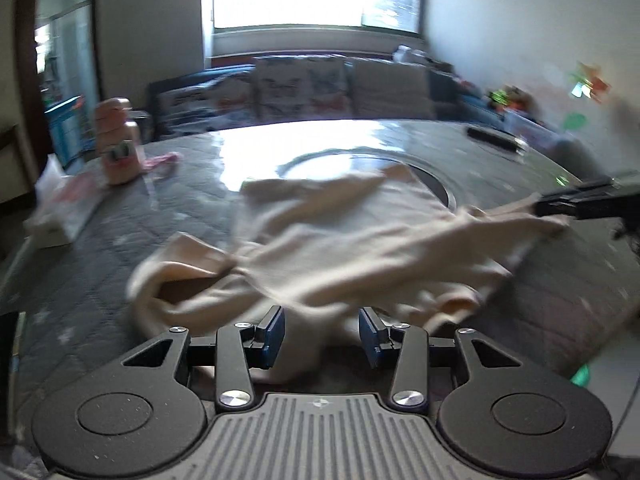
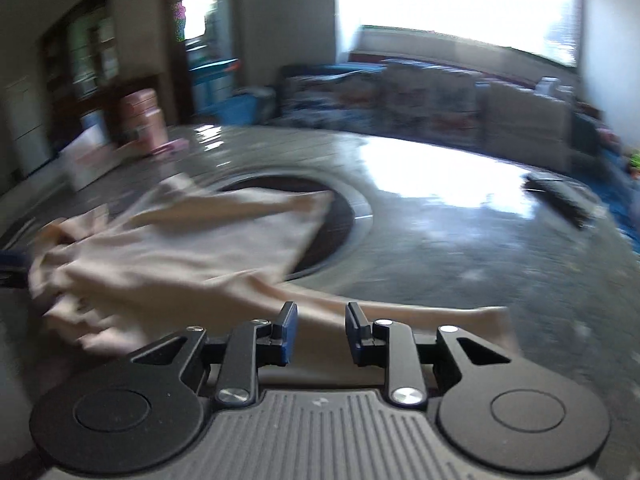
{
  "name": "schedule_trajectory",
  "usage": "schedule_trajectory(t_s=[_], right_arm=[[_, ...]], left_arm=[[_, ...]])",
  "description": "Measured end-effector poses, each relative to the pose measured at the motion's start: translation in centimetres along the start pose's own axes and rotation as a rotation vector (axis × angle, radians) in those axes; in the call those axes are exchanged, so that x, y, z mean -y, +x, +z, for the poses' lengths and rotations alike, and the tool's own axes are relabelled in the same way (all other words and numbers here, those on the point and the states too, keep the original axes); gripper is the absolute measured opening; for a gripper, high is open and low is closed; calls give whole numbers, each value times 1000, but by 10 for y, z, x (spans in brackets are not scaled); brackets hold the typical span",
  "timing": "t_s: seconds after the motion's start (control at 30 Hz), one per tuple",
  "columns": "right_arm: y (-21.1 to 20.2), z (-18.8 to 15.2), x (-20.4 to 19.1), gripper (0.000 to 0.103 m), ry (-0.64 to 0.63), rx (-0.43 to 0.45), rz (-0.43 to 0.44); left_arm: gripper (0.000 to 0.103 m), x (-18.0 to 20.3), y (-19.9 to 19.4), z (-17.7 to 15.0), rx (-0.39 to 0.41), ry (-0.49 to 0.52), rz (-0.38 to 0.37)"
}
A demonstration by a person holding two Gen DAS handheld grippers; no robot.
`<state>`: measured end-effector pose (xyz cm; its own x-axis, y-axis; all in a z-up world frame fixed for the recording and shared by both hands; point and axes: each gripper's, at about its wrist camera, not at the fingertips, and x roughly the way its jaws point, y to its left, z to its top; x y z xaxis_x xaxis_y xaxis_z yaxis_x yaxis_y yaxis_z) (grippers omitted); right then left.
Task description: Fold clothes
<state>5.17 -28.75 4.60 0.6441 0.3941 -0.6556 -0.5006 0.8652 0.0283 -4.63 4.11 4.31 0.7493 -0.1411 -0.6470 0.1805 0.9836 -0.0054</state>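
Garment lies crumpled mid-bench, still spreading step. Your left claw is spread over the near hem; right claw spread over a sleeve at 3 o'clock. Next: pinch, pull flat.

The left black two-finger gripper with blue pads sits at six o'clock in its own view, jaws parted wide with a clear gap between the pads. The right black two-finger gripper with blue pads likewise holds its jaws apart, gap slightly narrower. In the left wrist view, the right gripper's dark fingertips reach in from three o'clock, level.
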Motion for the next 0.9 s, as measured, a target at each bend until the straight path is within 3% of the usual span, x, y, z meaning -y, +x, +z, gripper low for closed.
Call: schedule_trajectory(t_s=[0.07,0.23,0.47,0.6,0.67,0.7,0.73,0.8,0.9], right_arm=[[3,0,-20,33,-71,-15,59],[11,-6,-66,35,-237,-64,191],[15,-16,-108,38,-413,-91,283],[18,-17,-125,38,-482,-66,286],[23,-19,-131,36,-502,-57,279],[24,-19,-133,33,-506,-59,279],[25,-20,-133,21,-506,-58,282],[25,-20,-134,8,-502,-52,289],[12,-17,-130,5,-491,-31,309]], left_arm=[[44,7,5,-3,-14,23,-20],[44,22,19,-9,-42,65,-35],[44,24,23,-12,-38,70,-48],[19,22,29,-12,-43,63,-54],[12,22,29,-12,-38,62,-58],[8,24,27,-13,-30,64,-58],[7,24,25,-13,-23,67,-60],[6,23,19,-11,-10,70,-65],[5,22,6,-8,12,79,-88]])
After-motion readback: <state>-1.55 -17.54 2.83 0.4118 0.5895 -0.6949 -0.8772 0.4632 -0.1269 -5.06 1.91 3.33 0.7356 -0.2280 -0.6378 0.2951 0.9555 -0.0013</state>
